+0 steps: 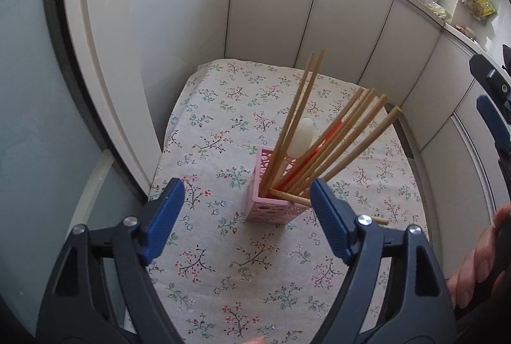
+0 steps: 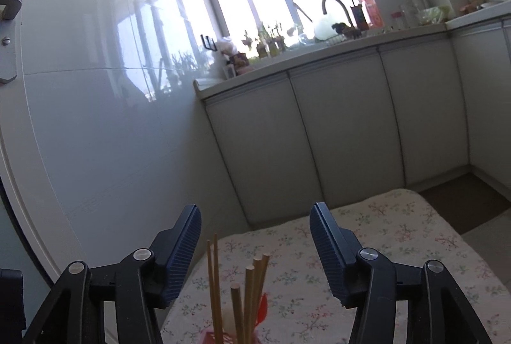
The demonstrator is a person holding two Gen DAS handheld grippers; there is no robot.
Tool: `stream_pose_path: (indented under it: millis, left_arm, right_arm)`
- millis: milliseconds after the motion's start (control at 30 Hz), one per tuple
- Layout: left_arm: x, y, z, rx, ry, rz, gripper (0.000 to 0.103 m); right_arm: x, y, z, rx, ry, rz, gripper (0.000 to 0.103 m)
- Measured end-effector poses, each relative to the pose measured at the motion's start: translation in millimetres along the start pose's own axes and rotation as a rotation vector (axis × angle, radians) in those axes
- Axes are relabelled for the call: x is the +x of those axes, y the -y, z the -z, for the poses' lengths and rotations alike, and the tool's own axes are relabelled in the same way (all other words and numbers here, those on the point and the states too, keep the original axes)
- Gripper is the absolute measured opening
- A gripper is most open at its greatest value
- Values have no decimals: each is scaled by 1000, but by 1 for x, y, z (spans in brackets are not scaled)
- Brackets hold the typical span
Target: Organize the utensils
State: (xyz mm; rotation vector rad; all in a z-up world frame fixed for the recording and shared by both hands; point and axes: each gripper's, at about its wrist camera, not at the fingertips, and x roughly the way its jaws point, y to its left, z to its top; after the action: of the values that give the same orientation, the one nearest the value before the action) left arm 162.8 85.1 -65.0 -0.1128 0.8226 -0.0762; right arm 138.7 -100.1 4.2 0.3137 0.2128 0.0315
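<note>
A pink perforated holder [image 1: 271, 203] stands on the floral tablecloth [image 1: 223, 264]. Several wooden chopsticks [image 1: 345, 139] stand in it, with a white spoon [image 1: 301, 136] and a red utensil [image 1: 329, 134]. One chopstick [image 1: 289, 196] lies across the holder's rim, its far end behind my left gripper's right finger. My left gripper [image 1: 247, 200] is open and empty, just in front of the holder. My right gripper [image 2: 255, 248] is open and empty, above the chopstick tops [image 2: 252, 283]; it also shows at the left wrist view's right edge [image 1: 491, 101].
White cabinet doors [image 2: 335, 126] stand behind and to the right of the table. A glossy white wall [image 2: 111, 104] is on the left. A counter with a sink, tap [image 2: 335, 3] and bottles runs under the window.
</note>
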Motion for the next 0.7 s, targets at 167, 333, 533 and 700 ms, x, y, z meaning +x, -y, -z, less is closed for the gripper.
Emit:
stream_pose_path:
  millis: [167,333,533,700]
  left_arm:
    - [-30,20,7,49,25,-53,98]
    - [-65,41,9,76,47,-61,101]
    - [-103,65,20,112,81,-10,102]
    - [-119,80,28,142,131,-28,102]
  right_arm:
    - [-38,25,-20,-7,-90,47,83]
    - [-80,41,-36,-44,-165,110,98]
    - [-116,61,-51,-57,-309,134,102]
    - [-135,68,-51,-110,-344,221,102]
